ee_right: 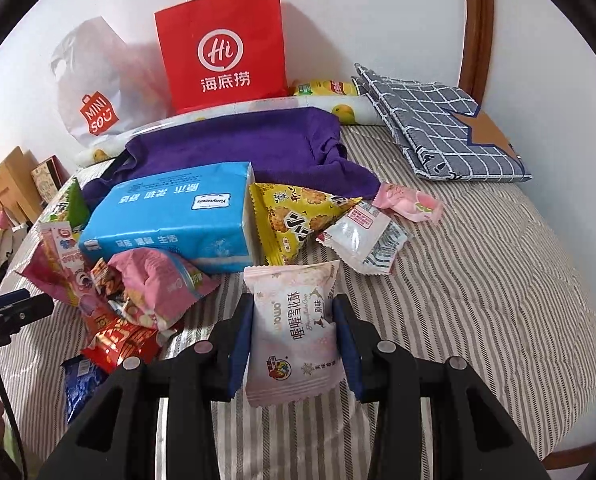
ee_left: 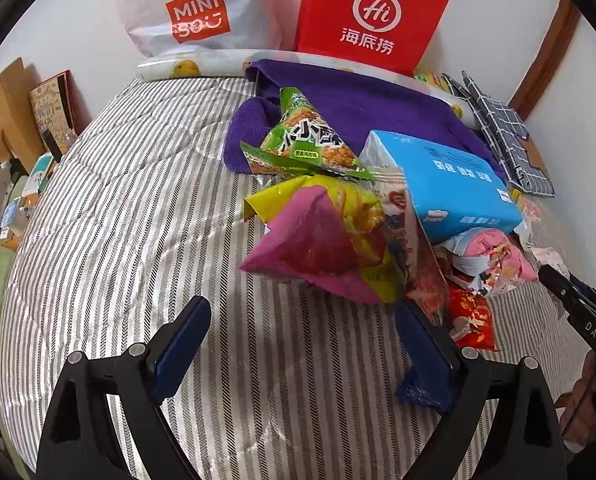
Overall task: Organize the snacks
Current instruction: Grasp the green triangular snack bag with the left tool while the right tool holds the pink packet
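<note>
While clamped between its blue pads, the right gripper (ee_right: 294, 344) holds a pale pink snack packet (ee_right: 296, 328) just in front of the light blue tissue pack (ee_right: 170, 220) | left gripper (ee_left: 301, 344) spread wide, empty, over the striped bedspread (ee_left: 138, 220) beside the tissue pack's snack pile.

The blue tissue pack (ee_left: 453, 188) is partly covered by the heaped snack packets (ee_left: 337, 236). A dark blue packet (ee_left: 423, 390) is largely hidden behind the left gripper's (ee_left: 301, 344) finger. The purple cloth's (ee_right: 250, 148) near edge is concealed by the tissue pack.
</note>
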A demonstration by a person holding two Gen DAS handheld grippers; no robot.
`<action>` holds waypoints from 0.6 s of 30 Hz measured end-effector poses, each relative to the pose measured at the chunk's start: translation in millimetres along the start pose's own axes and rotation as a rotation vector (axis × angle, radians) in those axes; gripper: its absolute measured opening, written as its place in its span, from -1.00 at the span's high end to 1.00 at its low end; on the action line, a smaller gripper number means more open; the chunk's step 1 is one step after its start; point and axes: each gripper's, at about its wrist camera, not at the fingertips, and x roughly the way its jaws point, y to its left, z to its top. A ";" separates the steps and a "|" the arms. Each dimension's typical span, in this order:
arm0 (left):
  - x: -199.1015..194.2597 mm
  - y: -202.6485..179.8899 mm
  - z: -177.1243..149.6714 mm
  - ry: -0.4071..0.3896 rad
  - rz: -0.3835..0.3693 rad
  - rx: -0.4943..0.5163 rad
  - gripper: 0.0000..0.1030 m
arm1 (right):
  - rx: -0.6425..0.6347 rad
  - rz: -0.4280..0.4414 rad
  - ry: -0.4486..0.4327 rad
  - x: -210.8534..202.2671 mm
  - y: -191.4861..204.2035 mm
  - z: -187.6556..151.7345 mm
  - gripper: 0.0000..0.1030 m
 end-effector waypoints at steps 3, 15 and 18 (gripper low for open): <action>-5.6 -1.0 -3.2 -0.008 0.004 0.001 -0.81 | 0.010 0.032 0.001 -5.8 -3.5 -3.5 0.27; -17.2 7.6 1.9 -0.042 0.028 -0.073 -0.81 | -0.041 0.008 -0.030 -19.0 -9.1 -13.1 0.27; -15.1 5.3 10.1 -0.053 0.040 -0.083 -0.81 | -0.035 0.011 -0.038 -22.3 -16.6 -12.8 0.27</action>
